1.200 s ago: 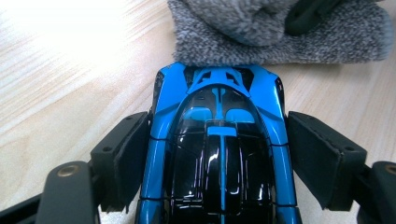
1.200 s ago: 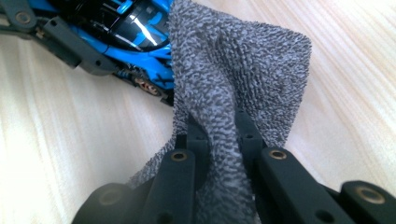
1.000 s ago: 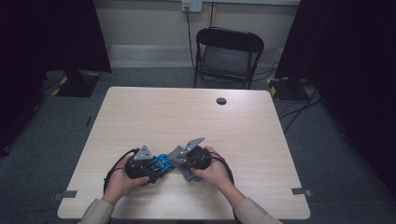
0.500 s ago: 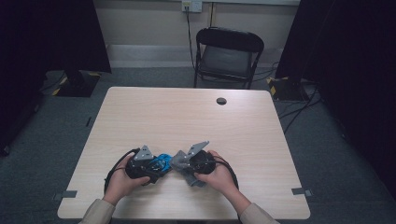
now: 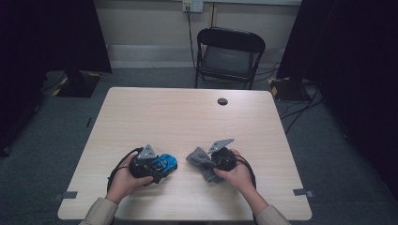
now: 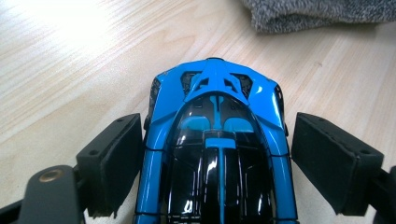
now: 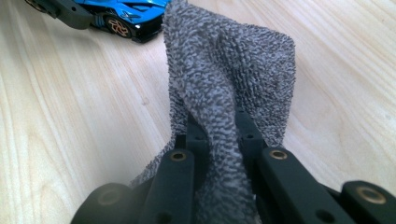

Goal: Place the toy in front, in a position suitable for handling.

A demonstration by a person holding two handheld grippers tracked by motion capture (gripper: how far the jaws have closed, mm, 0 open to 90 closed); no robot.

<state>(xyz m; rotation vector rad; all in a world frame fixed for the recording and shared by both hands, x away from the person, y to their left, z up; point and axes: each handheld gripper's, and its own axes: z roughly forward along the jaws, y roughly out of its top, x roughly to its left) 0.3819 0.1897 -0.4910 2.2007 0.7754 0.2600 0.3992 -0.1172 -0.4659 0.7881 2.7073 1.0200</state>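
Clamping a grey cloth (image 7: 229,88) in our right gripper (image 7: 219,135), we have just been opening the left gripper (image 6: 217,154) around the blue toy car (image 6: 217,135), the cloth at its 3 o'clock on the counter (image 5: 187,117).

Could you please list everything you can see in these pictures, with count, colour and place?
toy car: one, blue and black, on the near left of the table, between the left tongs' pads with a gap on each side
cloth: one, grey, near middle of the table, pinched in the right tongs
table: one, light wood, centre of the room
cable port: one, dark, round, far side of the tabletop
folding chair: one, black, behind the table
wall socket: one, pale, on the back wall
left tongs: one, black, jaws just opened off the car
right tongs: one, black, shut on the cloth
hands: two, at the near edge
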